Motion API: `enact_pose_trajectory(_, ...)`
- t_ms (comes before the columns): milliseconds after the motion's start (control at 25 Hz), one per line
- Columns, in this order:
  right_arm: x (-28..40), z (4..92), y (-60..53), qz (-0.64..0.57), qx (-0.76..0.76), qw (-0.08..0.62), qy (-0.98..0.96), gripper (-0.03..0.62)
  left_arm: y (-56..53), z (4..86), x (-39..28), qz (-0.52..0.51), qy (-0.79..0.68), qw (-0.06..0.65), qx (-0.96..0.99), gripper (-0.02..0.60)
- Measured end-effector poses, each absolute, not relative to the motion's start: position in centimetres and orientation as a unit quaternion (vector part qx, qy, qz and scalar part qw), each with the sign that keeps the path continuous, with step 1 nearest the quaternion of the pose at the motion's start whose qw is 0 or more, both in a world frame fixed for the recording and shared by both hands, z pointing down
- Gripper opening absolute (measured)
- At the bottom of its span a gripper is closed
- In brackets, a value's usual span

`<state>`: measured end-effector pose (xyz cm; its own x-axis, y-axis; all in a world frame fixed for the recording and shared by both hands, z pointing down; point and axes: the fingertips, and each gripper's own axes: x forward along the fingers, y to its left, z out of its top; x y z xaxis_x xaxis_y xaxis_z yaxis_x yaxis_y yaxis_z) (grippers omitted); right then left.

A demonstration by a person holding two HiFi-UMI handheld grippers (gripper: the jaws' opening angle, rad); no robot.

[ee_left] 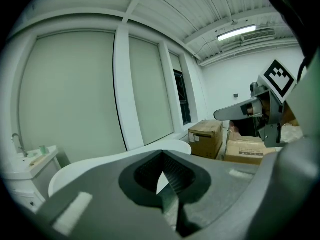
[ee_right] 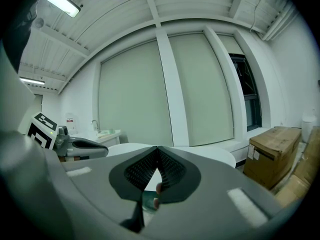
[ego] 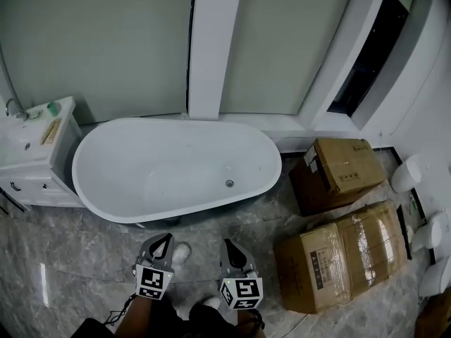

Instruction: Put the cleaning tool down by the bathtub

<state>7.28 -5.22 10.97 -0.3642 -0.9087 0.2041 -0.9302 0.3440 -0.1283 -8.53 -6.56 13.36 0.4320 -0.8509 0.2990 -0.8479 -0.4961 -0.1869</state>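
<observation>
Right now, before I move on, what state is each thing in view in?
Left hand-held gripper: shut, nothing in it.
Right hand-held gripper: shut at the tips, no tool seen.
Bathtub: empty, nothing lying in it.
Upper cardboard box: closed.
Lower cardboard box: closed, wrapped in clear film.
Vanity drawers: closed.

No legible text, brand or number found. White labels [ego: 312,162] on upper cardboard box [ego: 349,162] and lower cardboard box [ego: 359,245]: print too small to read. Square black-and-white markers [ego: 153,282] on left gripper [ego: 164,239] and right gripper [ego: 230,245] cubes: patterns only.
</observation>
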Motion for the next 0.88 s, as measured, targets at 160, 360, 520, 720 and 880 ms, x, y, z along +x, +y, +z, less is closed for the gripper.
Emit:
enact_pose_trajectory(160, 8.2, 9.8, -5.0, 0.097, 0.563, 0.042, -0.820, 0.025, -6.2, 11.9, -7.8, -0.167, 0.506, 0.020, -0.846, 0.000)
enact_pose_trajectory(360, 9.2, 8.4, -4.6, 0.082, 0.561, 0.034, -0.823, 0.025, -5.6, 10.2, -6.7, -0.157, 0.506, 0.038, -0.847, 0.000)
enact_pose_trajectory(520, 9.7, 7.2, -4.2, 0.071, 0.562, 0.033, -0.824, 0.023, -5.1, 9.1, -6.2, -0.150, 0.507, 0.048, -0.847, 0.000)
enact_pose_trajectory(720, 10.3, 5.8, -4.1, 0.054, 0.566, 0.032, -0.822, 0.021, -5.1, 7.8, -5.7, -0.140, 0.507, 0.061, -0.848, 0.000)
enact_pose_trajectory(880, 10.9, 5.5, -3.9, 0.050, 0.569, 0.031, -0.820, 0.021, -5.3, 7.3, -5.0, -0.135, 0.506, 0.066, -0.849, 0.000)
